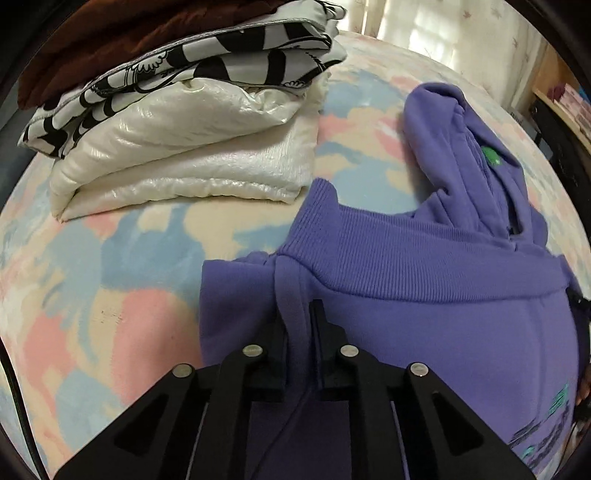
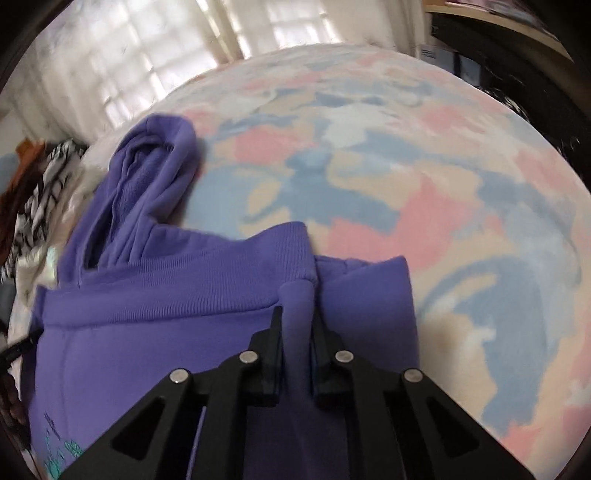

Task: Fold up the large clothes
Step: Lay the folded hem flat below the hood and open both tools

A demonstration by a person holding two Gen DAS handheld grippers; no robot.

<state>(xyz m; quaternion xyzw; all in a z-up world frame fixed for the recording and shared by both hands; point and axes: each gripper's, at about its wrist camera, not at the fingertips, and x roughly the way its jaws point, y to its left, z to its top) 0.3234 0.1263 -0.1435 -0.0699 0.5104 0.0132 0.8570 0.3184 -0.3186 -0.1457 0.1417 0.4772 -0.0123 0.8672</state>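
Observation:
A purple hoodie point(image 1: 424, 295) lies on the bed, its ribbed hem folded up toward the hood point(image 1: 469, 147). My left gripper point(image 1: 297, 314) is shut on a pinched fold of the hoodie at its left edge. In the right wrist view the same hoodie point(image 2: 155, 332) fills the lower left, with the hood point(image 2: 151, 177) beyond it. My right gripper point(image 2: 297, 317) is shut on a pinched fold at the hoodie's right edge, just below the ribbed hem point(image 2: 207, 273). Teal print shows on the hoodie's front point(image 1: 546, 435).
The bed cover point(image 1: 110, 295) is pastel pink, blue and cream point(image 2: 424, 206). A stack of folded clothes stands at the far left: a shiny white padded jacket point(image 1: 177, 158), a black-and-white patterned piece point(image 1: 207, 62), a brown one point(image 1: 122, 33). Curtains point(image 2: 147, 55) hang behind; a shelf point(image 1: 565, 103) stands right.

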